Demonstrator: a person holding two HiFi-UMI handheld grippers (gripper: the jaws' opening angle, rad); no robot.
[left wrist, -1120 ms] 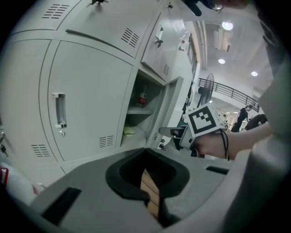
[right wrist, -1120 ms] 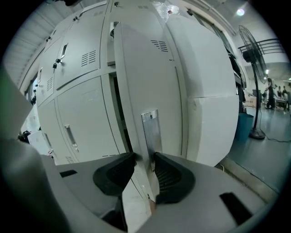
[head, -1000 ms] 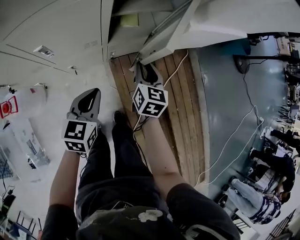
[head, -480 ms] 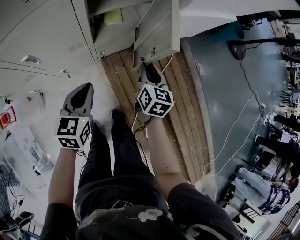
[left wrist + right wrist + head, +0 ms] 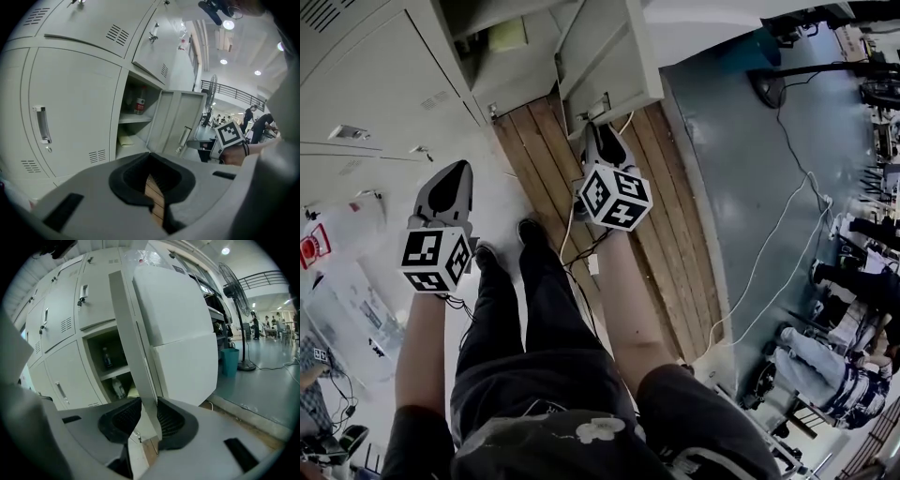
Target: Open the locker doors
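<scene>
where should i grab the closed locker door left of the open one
Take its vertical bar handle near the door's left edge. Come straight from the front with the jaws spanning the bar sideways. The flat panel offers no other hold.

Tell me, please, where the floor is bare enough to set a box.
Bare: the planks under the open door, and the grey floor up to the white cable. Crowded: left, by the red sign, and past the cable, where people sit.
</scene>
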